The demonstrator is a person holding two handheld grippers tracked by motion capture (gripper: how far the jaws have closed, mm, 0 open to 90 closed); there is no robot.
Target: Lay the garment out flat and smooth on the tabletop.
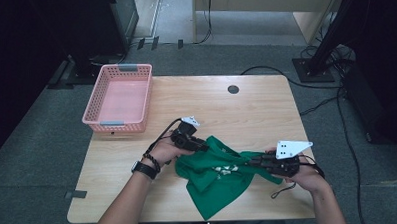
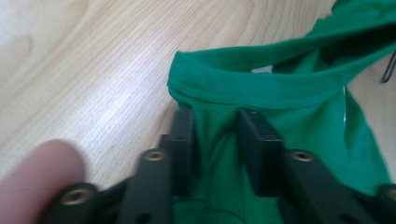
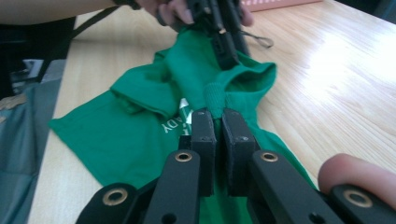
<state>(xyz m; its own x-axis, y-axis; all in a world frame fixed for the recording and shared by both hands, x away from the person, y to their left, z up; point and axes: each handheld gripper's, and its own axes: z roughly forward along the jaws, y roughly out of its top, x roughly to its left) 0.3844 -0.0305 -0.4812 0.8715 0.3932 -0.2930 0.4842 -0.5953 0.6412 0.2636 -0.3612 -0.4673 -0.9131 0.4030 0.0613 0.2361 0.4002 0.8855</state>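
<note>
Green shirt (image 1: pixel 216 174) lies crumpled on the near middle of the table (image 1: pixel 246 108), white print facing up. Right hand-held gripper (image 3: pixel 218 122) is clamped on a bunched fold of cloth near the collar. Left hand-held gripper (image 2: pixel 215 122) straddles fabric just below the collar band; its jaws stand a little apart with cloth between them, and I cannot tell whether the pads bite.

Step in hand, as I judge it: taking two holds at the neck end, to spread or fold the shirt. Next move calls for a firm left pinch, then drawing both hands apart to pull the cloth flat. Pink basket (image 1: pixel 118 97) sits well apart at the far left corner.
</note>
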